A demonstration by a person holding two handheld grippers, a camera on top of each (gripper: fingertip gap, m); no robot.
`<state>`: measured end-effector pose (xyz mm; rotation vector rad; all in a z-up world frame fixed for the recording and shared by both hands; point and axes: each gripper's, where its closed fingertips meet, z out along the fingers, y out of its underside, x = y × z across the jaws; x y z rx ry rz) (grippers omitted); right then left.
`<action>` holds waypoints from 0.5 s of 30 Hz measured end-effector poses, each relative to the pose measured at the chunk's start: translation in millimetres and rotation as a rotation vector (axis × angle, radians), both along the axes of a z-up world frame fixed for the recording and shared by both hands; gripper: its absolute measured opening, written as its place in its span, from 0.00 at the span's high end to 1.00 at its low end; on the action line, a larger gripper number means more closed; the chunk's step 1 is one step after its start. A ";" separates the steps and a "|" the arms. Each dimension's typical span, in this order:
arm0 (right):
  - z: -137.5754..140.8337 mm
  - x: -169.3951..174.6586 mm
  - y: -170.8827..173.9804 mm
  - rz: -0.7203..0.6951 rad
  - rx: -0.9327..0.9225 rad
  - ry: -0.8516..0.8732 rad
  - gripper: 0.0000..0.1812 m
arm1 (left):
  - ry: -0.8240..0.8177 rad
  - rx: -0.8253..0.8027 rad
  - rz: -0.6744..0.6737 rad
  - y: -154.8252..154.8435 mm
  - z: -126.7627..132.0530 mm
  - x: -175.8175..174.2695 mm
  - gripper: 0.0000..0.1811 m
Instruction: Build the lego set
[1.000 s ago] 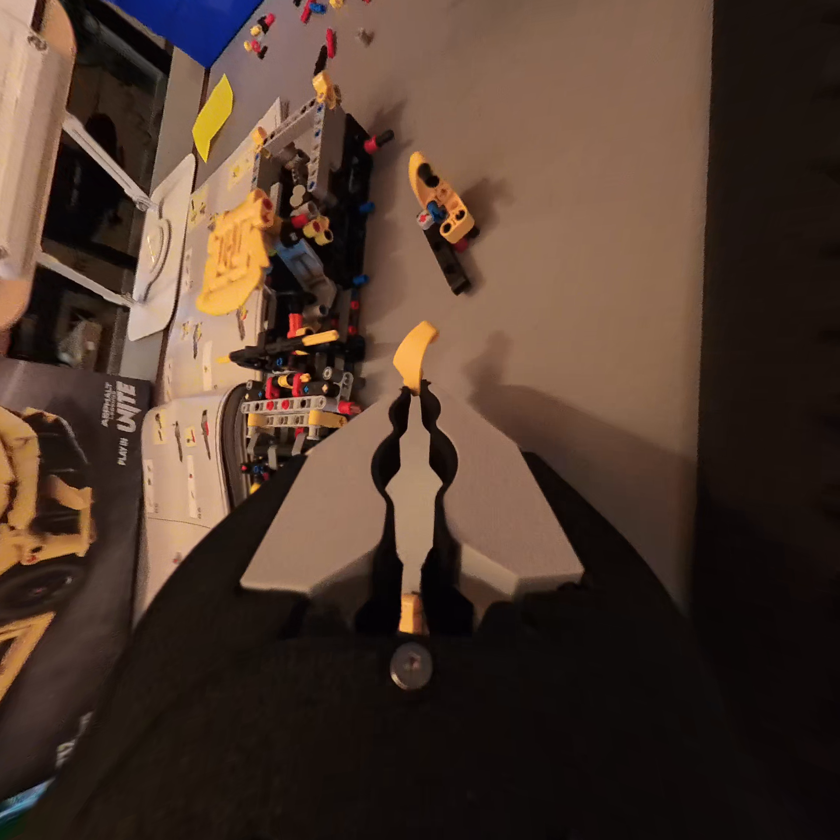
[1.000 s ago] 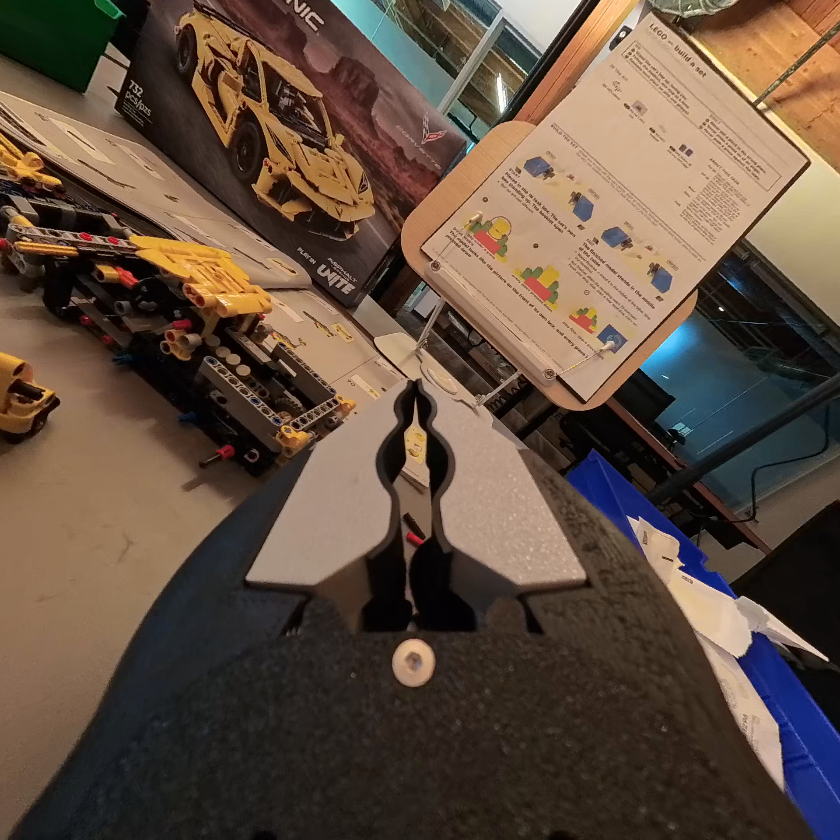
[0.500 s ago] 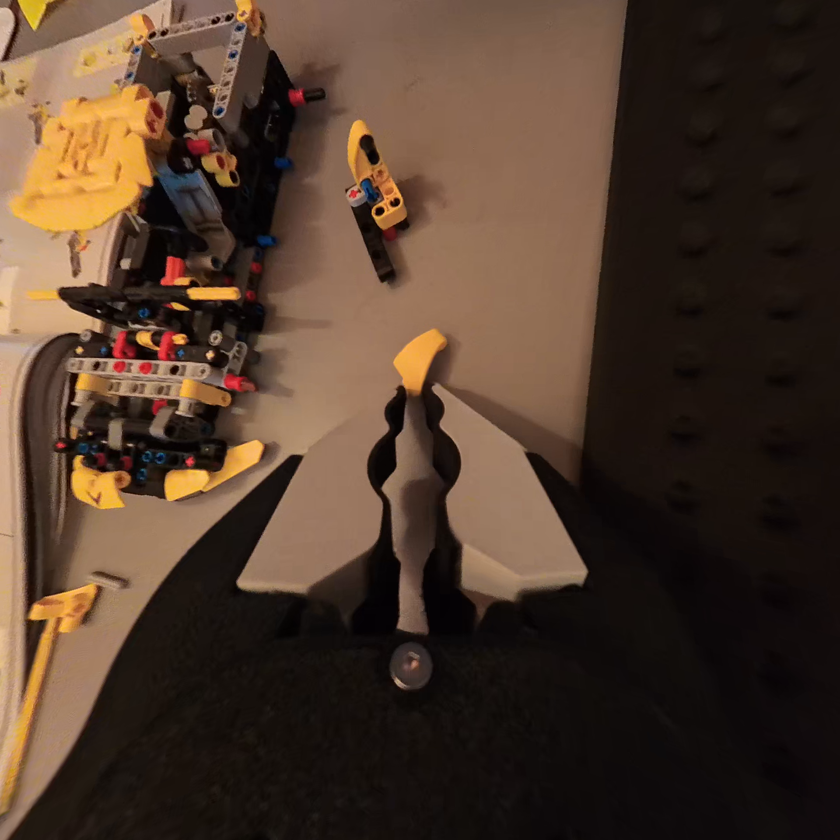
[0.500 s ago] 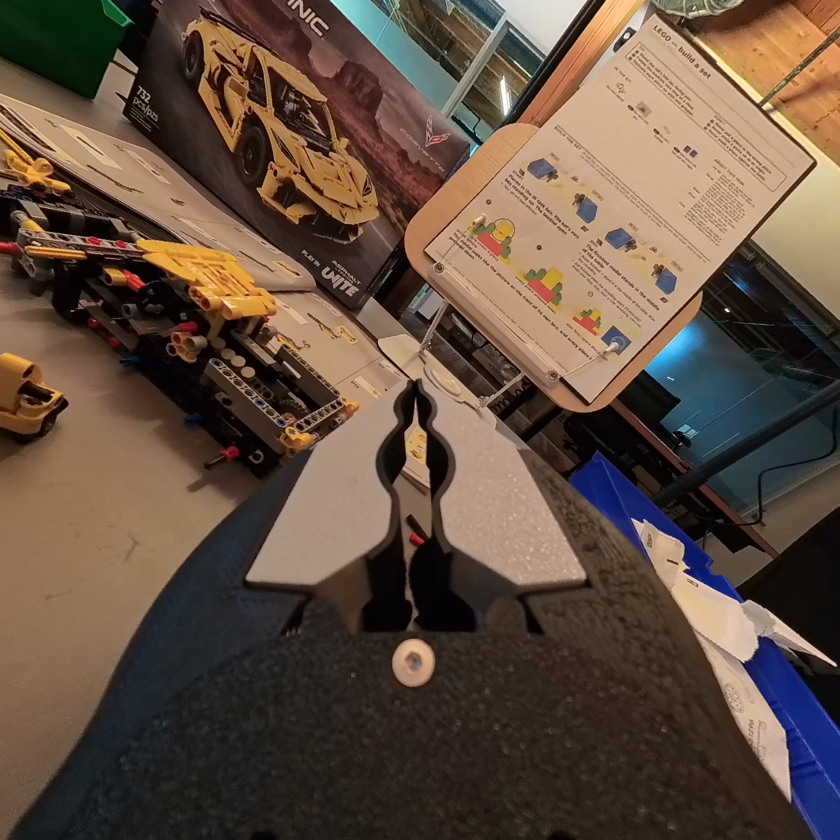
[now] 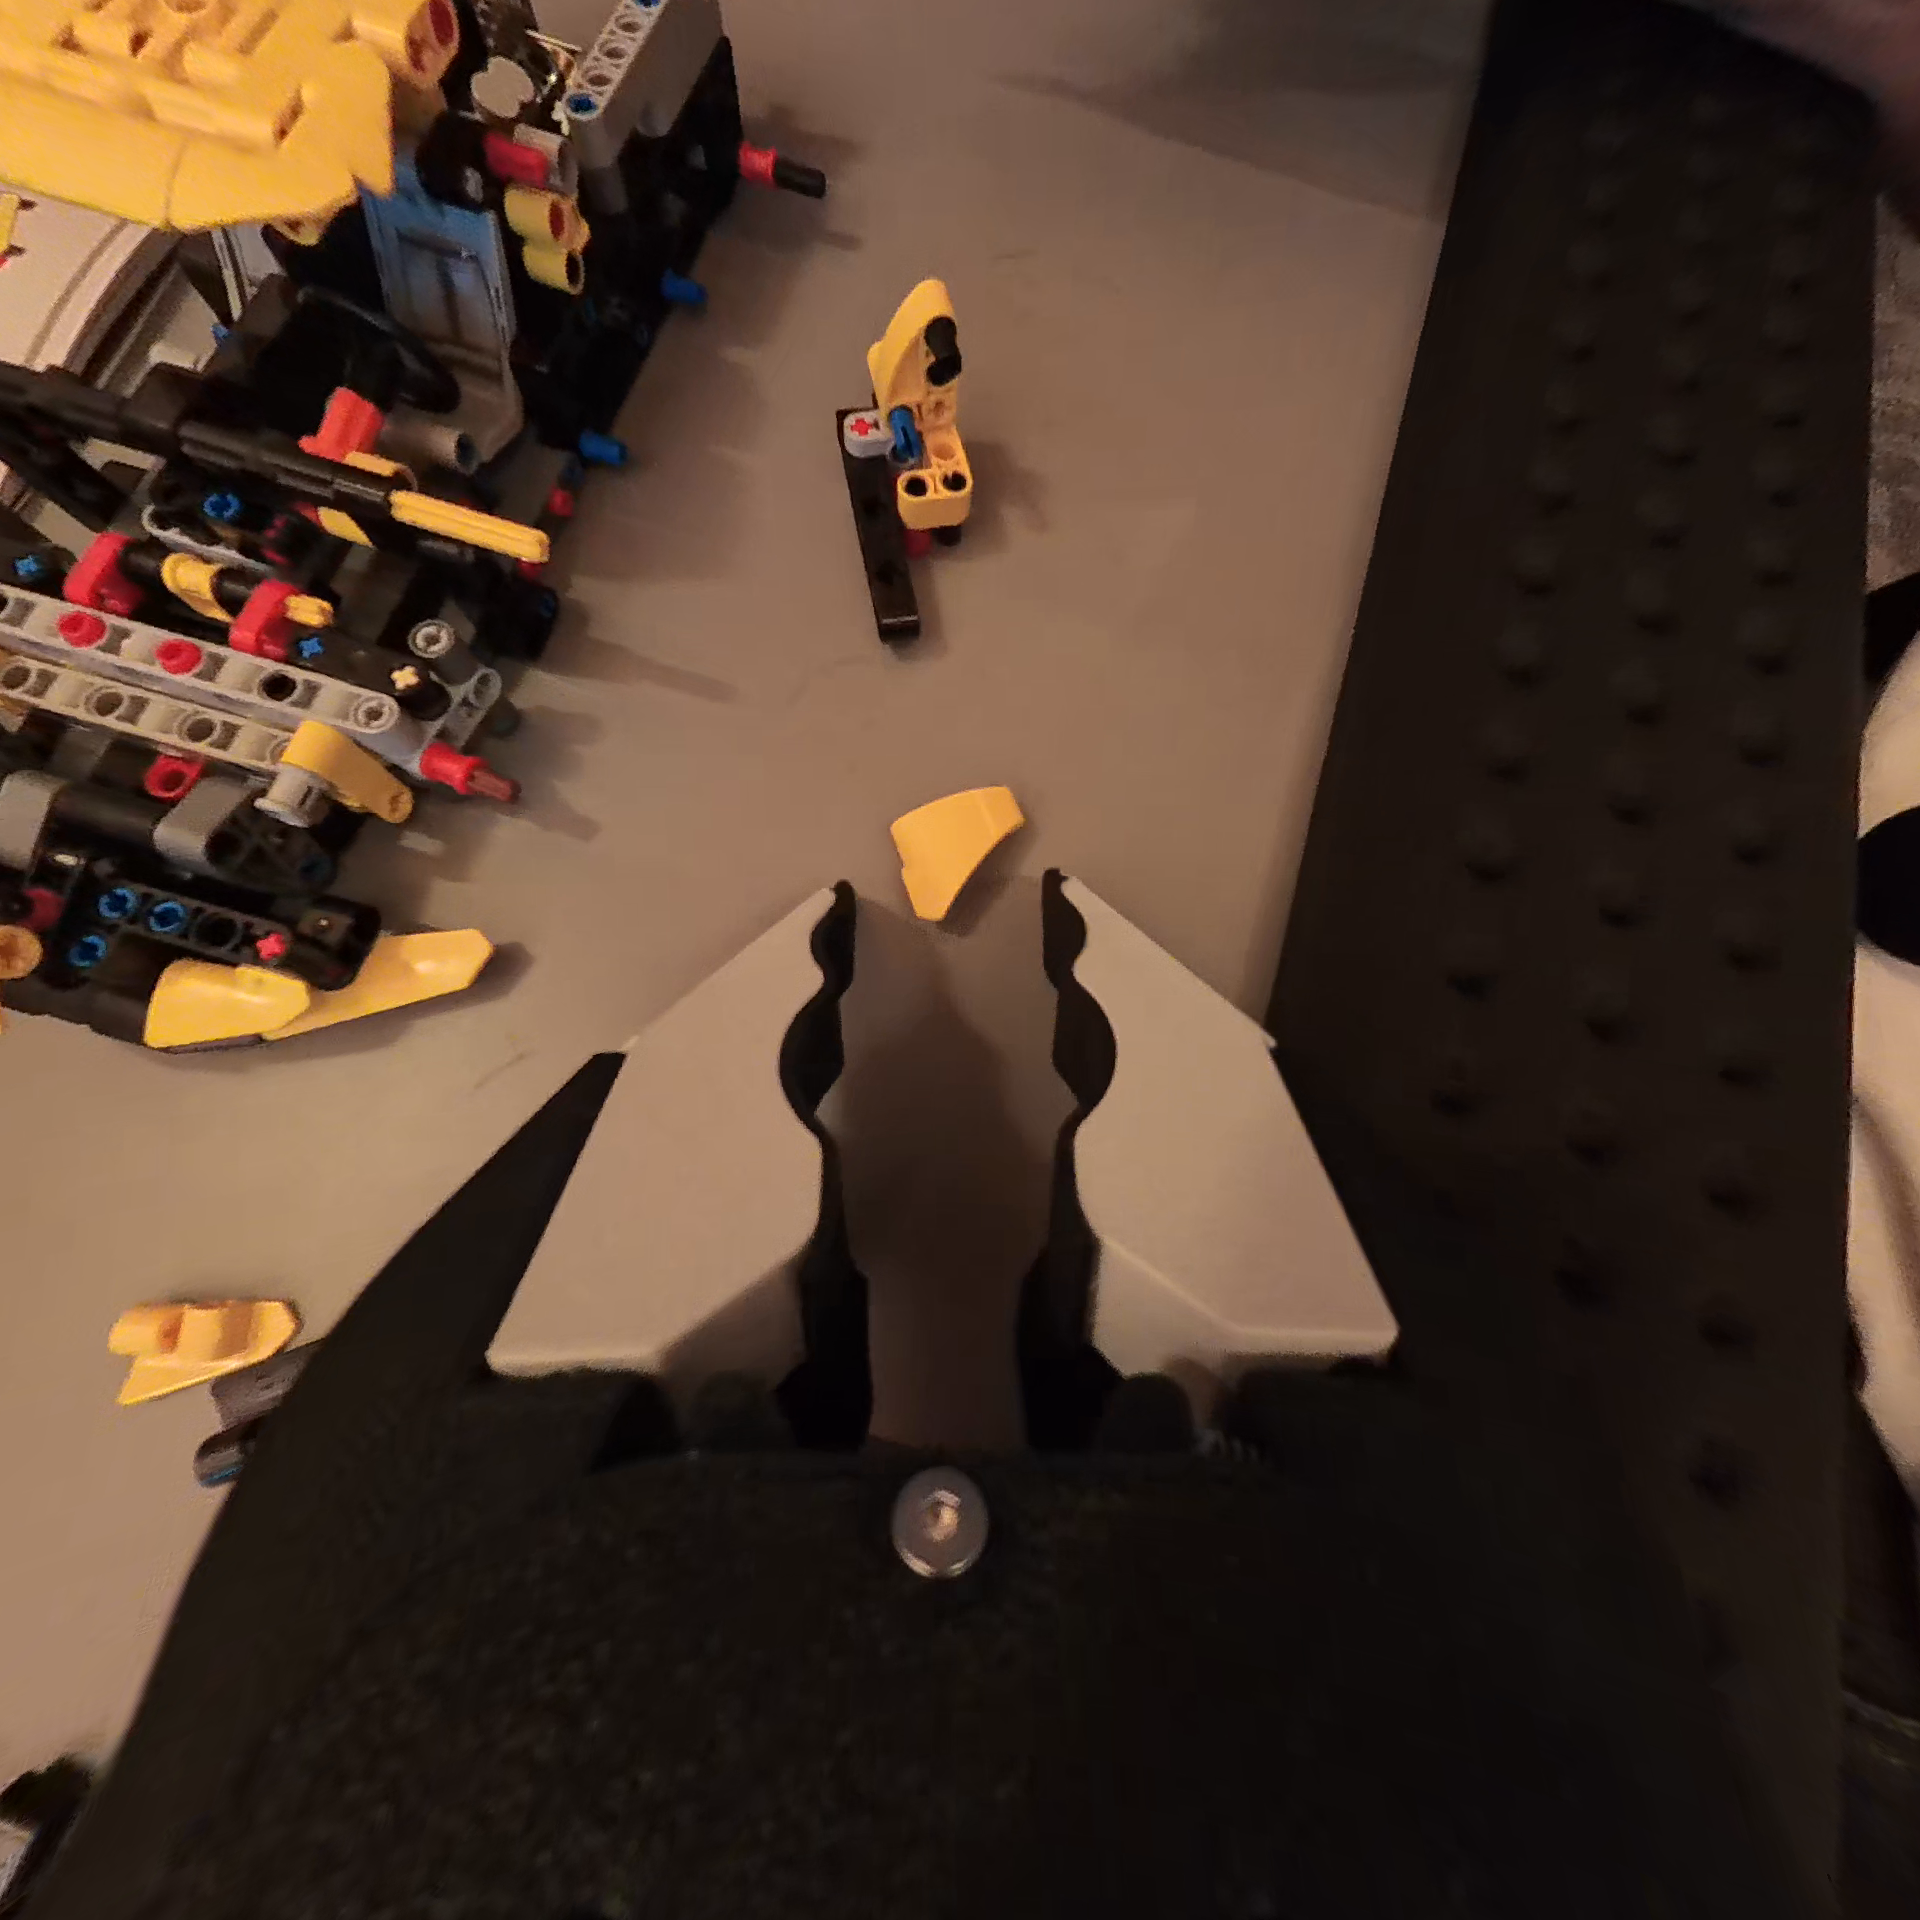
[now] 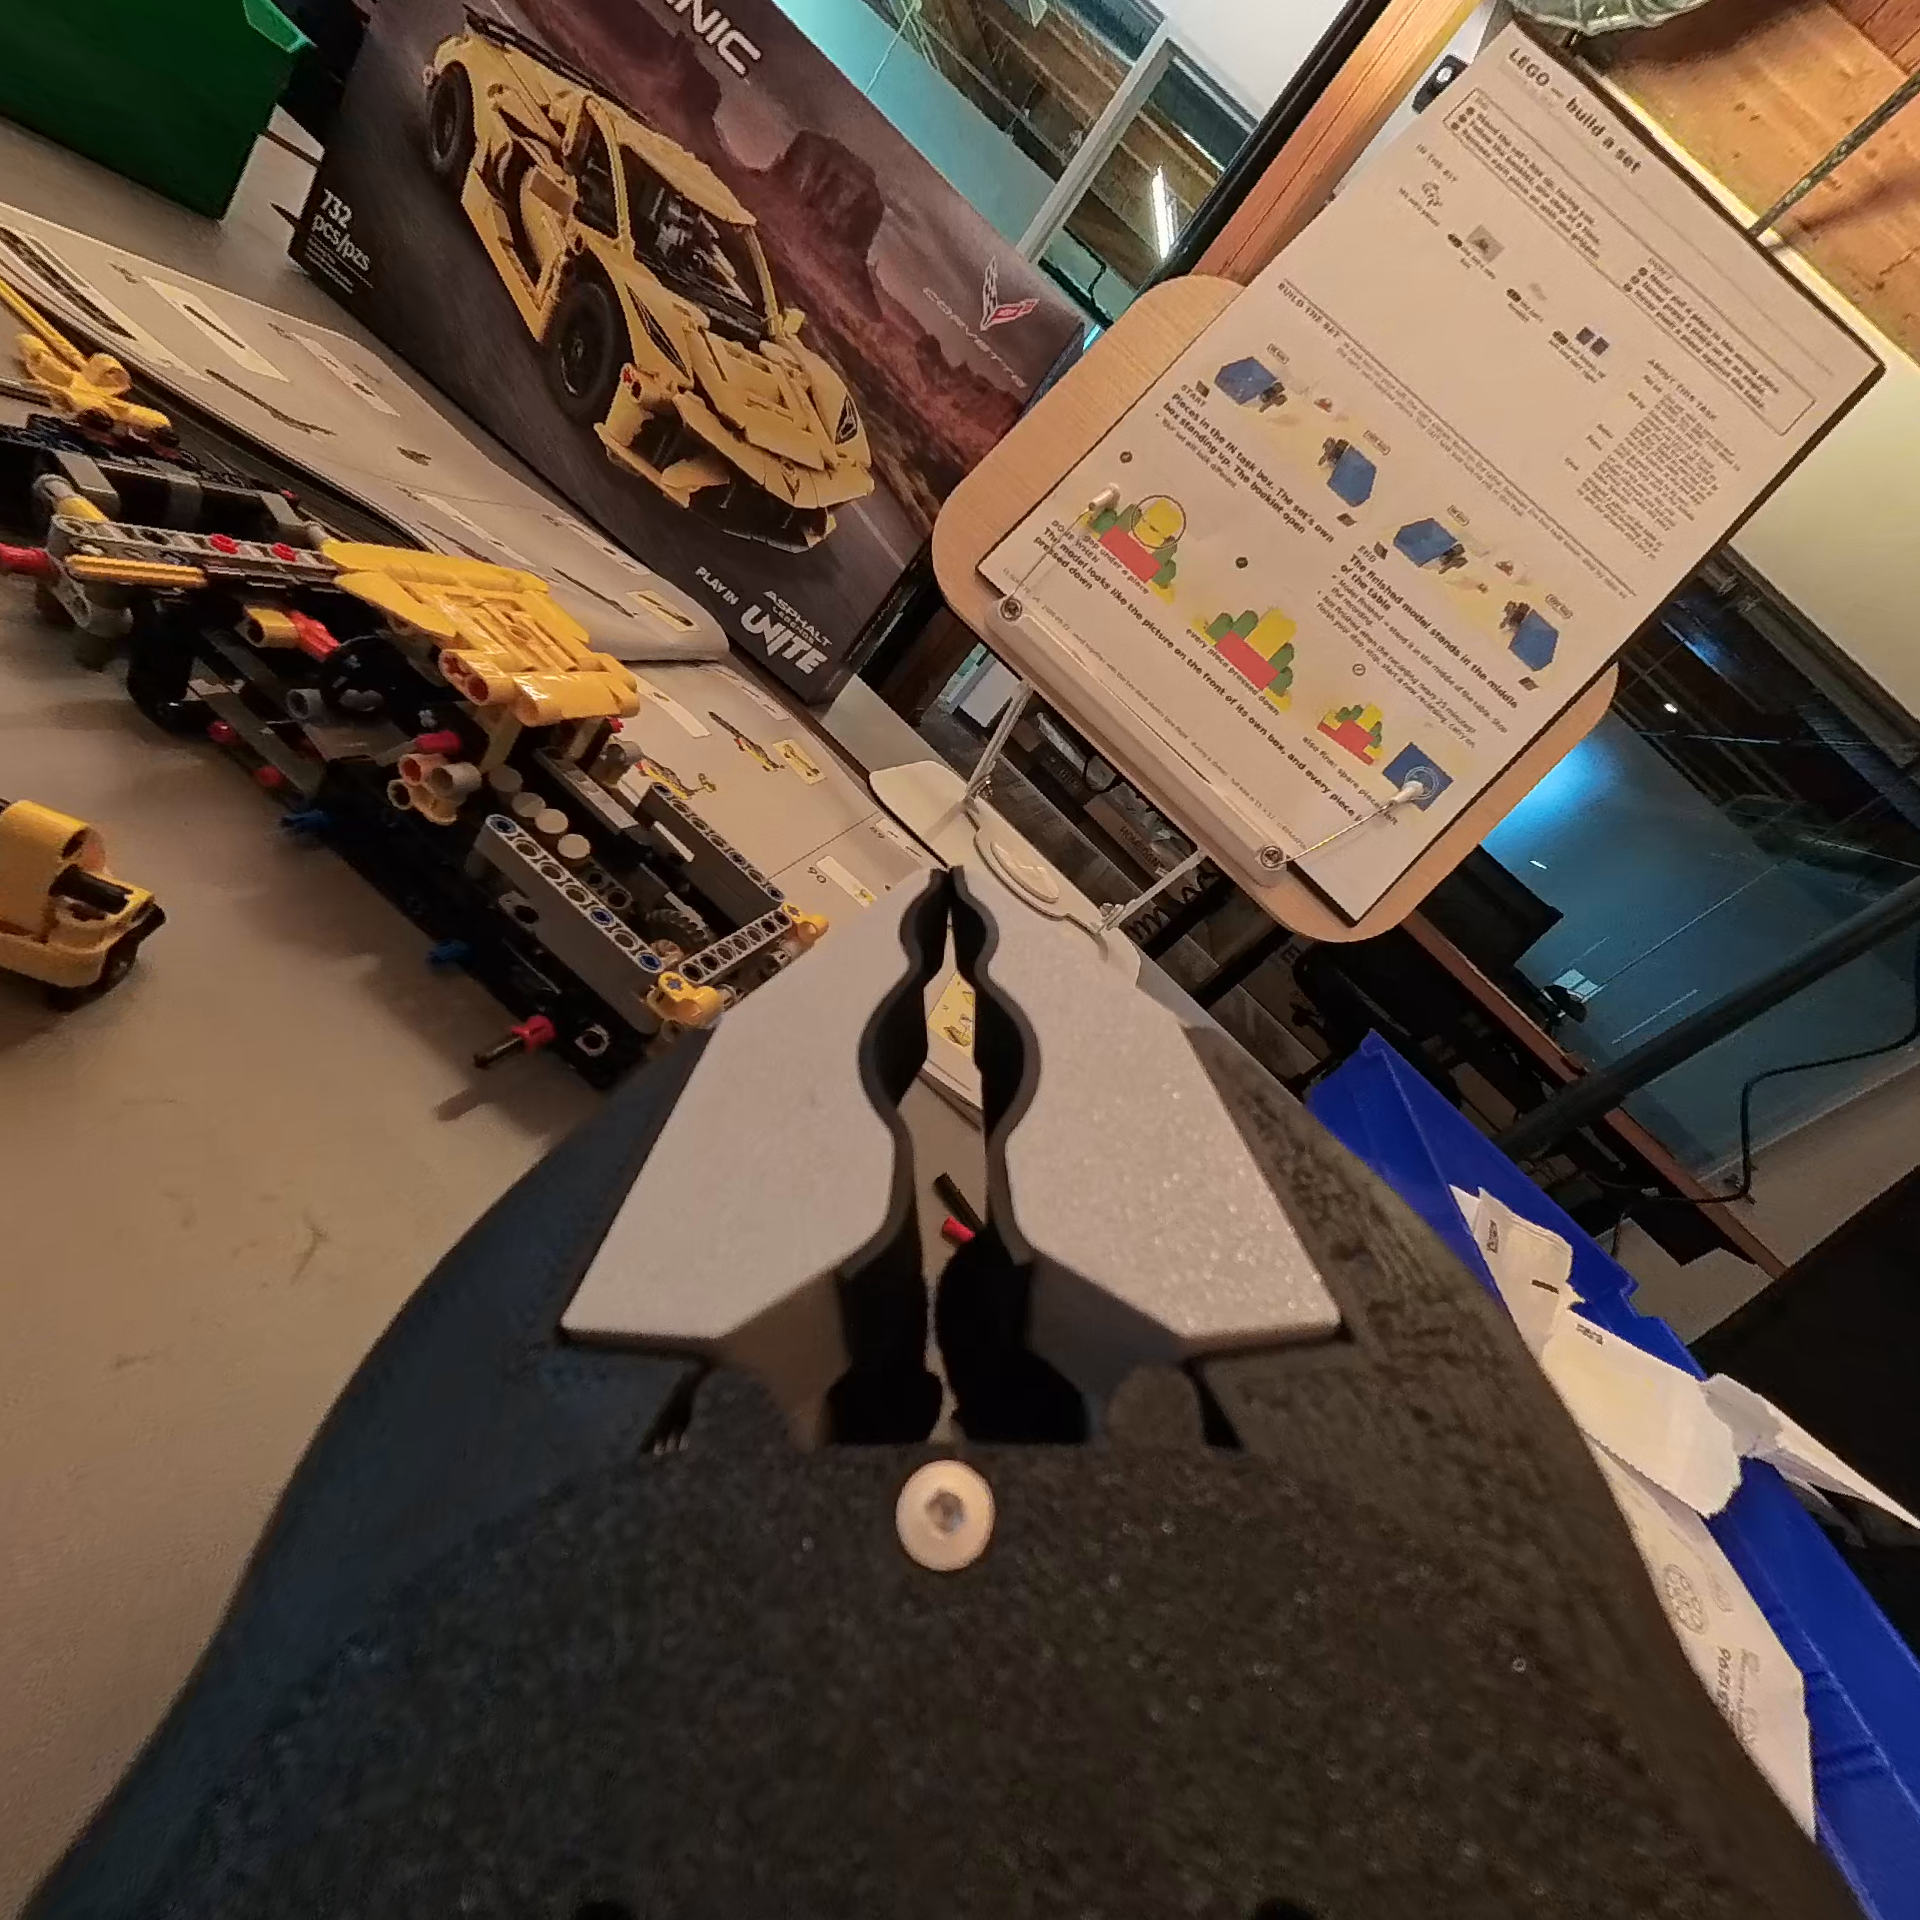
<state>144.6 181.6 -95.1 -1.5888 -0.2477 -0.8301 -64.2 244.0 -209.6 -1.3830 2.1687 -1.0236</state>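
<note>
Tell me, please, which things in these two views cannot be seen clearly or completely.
- Left wrist view: the partly built car model is cut off by the left and top edges.
- Left wrist view: a grey piece near the loose yellow panel is partly hidden by the left gripper.
- Right wrist view: the small yellow and black assembly is cut off by the left edge.
- Right wrist view: the blue bin is mostly hidden by the right gripper.

A grey table (image 6: 187, 1195) is seen under dim, warm light. Wooden wall panelling (image 6: 1766, 114) and dark glass windows (image 6: 1714, 904) are shown behind, with a black studded mat (image 5: 1621, 831) laid alongside.
</note>
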 end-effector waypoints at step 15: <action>-0.1 1.6 0.1 -0.003 0.001 0.008 1.00 | -0.340 0.554 -0.068 8.6 33.6 10.9 0.96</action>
